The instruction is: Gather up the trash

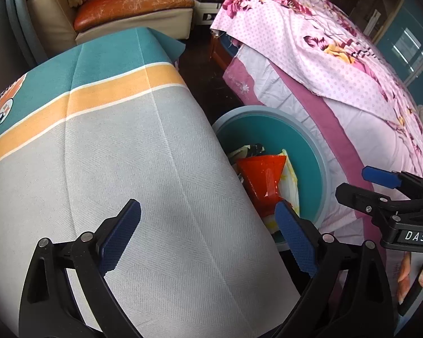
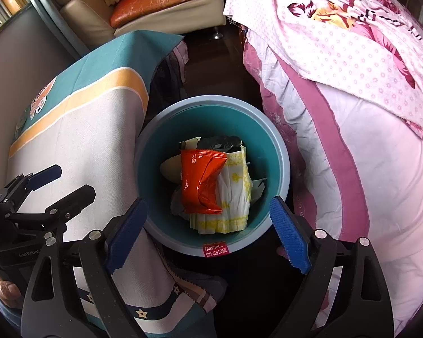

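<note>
Orange wrapper (image 2: 201, 180) is lying in the bin (image 2: 284, 152); you are holding the right gripper (image 2: 208, 232) wide, empty; the left gripper (image 1: 211, 238), also wide, is perhaps risking snagging the tablecloth (image 1: 112, 155) edge.

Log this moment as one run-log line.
right gripper: open, empty, over bin | orange wrapper: in bin on paper trash | left gripper: open, empty, over tablecloth

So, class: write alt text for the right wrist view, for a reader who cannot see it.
The open right gripper hangs empty above a teal trash bin holding an orange wrapper on crumpled white and yellow paper. A cloth-covered table stands left of the bin, a pink floral bed right.
</note>
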A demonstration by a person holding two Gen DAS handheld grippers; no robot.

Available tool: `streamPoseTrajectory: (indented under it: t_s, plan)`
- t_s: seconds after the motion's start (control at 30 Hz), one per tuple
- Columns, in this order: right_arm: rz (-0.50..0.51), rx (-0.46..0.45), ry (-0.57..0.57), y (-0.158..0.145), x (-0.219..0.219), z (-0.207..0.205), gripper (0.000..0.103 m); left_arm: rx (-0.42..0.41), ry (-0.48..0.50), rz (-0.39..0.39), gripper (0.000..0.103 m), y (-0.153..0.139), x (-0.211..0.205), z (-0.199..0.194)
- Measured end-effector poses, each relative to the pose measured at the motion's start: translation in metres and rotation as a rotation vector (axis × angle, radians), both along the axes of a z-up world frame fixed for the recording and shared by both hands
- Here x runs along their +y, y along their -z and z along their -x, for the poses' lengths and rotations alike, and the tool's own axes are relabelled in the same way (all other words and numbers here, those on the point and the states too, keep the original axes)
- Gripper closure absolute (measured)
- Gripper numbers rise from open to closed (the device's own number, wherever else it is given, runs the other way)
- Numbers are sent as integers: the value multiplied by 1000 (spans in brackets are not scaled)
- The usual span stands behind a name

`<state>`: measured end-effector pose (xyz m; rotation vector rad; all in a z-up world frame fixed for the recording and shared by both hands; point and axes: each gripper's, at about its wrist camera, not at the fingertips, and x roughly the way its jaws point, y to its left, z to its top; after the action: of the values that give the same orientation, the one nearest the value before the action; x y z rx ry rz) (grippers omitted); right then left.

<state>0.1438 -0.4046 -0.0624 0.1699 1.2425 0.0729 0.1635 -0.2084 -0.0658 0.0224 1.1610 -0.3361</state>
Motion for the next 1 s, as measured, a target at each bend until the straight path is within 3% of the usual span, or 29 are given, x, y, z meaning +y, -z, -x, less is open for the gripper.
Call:
streamPoseTrajectory:
  t_s: [0.33,0.47,1.0]
  plan:
    - [-14,-41,-8,-24,4,29,10,-18,-36,-12,4,-20,15,20]
    - [25,-70,-14,-35,9,41,7,-33,-50,-31,4,-28,18,30]
    - [88,-138,-51,-59,34,93,7,-66,-104,-27,4,-48,44,75]
